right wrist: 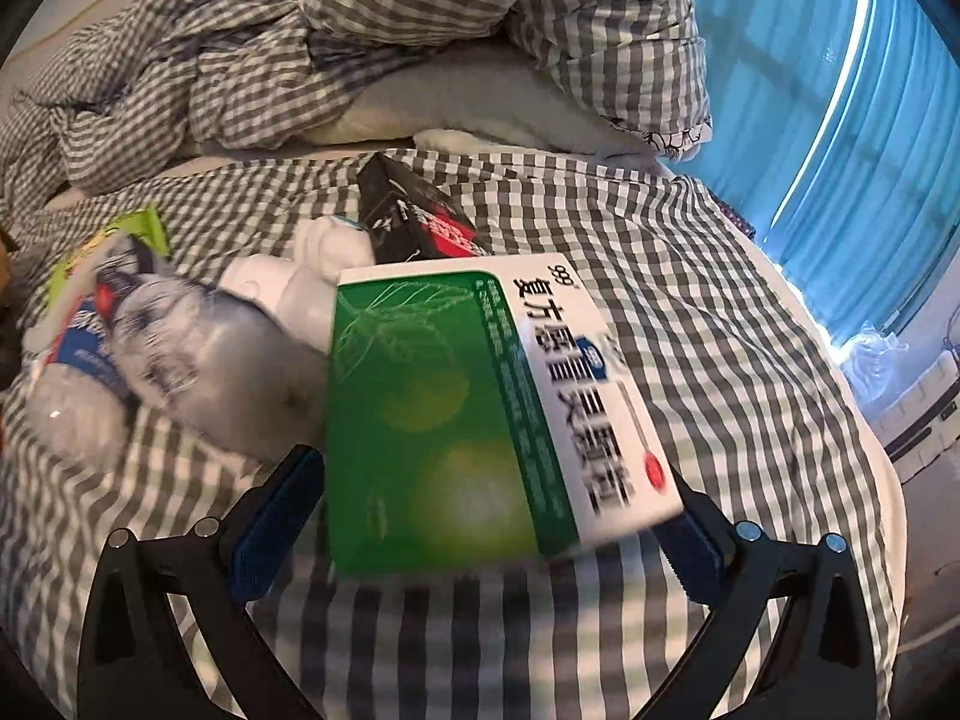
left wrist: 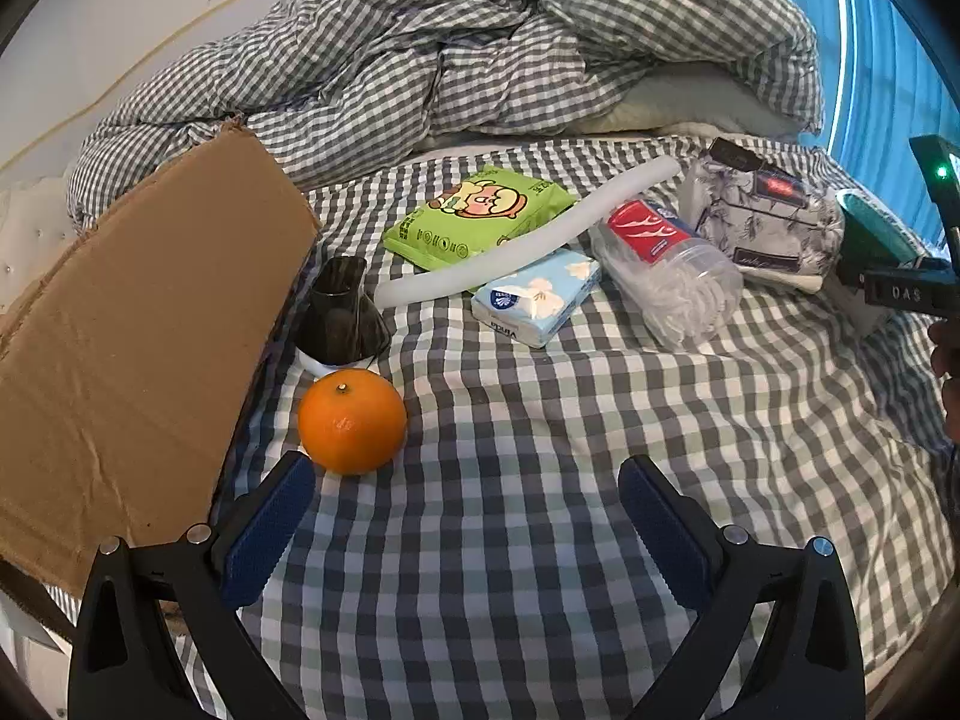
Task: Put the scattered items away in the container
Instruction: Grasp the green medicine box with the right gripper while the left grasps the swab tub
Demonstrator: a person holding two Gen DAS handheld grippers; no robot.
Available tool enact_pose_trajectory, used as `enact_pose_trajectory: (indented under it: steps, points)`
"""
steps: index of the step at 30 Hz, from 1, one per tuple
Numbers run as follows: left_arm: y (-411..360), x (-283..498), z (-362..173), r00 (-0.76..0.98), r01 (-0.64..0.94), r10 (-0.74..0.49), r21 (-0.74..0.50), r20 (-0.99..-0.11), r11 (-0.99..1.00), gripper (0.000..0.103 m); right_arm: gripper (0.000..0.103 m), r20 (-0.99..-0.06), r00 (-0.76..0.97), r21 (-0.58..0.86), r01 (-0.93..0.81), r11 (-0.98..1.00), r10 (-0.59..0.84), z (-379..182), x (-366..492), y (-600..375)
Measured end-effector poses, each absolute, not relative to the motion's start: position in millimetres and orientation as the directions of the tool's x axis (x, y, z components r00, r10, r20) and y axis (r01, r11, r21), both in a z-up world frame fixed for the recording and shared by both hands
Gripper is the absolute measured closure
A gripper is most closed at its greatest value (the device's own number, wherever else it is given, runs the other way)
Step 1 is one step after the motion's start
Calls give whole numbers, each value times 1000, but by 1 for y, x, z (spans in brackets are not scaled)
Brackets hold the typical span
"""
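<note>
On the bed (left wrist: 540, 432), over a grey-and-white gingham sheet, items lie scattered beside a brown cardboard box (left wrist: 138, 324) at the left. Readable writing: the green-and-white medicine box (right wrist: 480, 408) carries "999" and large dark Chinese characters along its white face, partly blurred; the blue tissue pack (left wrist: 537, 297) shows "Vinda", seen upside down; the right gripper body at the edge of the left wrist view bears "DAS".

Items — an orange (left wrist: 352, 422), stem up, just beside the cardboard box; behind it a black funnel-shaped nozzle (left wrist: 342, 315); a lime-green snack bag (left wrist: 477, 219) with a cartoon print; a long white foam tube (left wrist: 528, 234) lying across the bag and the tissue pack; a clear plastic jar of cotton swabs (left wrist: 666, 267) with a red-and-blue label, on its side; a floral fabric pouch (left wrist: 768, 222); a black-and-red carton (right wrist: 414, 219) further back. A rumpled gingham duvet (left wrist: 480, 42) is heaped behind.

Left gripper (left wrist: 468, 519): fingers wide apart, nothing between them, the orange just ahead of the left finger — not touching it.

Right gripper (right wrist: 495, 504): fingers spread wide, with the medicine box between them, tilted, one corner low. Whether the pads press on its sides cannot be told; the frame is motion-blurred.
</note>
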State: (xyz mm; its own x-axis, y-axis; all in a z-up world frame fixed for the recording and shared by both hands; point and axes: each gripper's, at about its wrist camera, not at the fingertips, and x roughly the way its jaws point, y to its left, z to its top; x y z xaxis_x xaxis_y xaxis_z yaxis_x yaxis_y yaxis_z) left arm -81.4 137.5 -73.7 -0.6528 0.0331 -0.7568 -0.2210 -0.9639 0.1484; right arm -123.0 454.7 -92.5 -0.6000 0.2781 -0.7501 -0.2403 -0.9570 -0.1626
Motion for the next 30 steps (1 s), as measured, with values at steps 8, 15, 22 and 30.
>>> enact_pose_trajectory:
  steps: [8, 15, 22, 30]
  points:
    - [152, -101, -67, -671, -233, 50, 146, -740, -961, 0, 20, -669, -703, -82, -252, -964, 241, -71, -86, 445]
    - [221, -118, -71, -681, -298, 124, 119, -721, -947, 0, 20, -643, -739, 2, -266, -964, 202, -63, -64, 448]
    - [258, -153, -106, -649, -295, 111, 115, -752, -948, 0, 20, -648, -744, 61, -264, -963, 163, -67, -59, 457]
    - [264, -166, -122, -595, -280, 115, 71, -795, -957, 0, 20, -646, -746, 79, -276, -958, 161, -70, -57, 460]
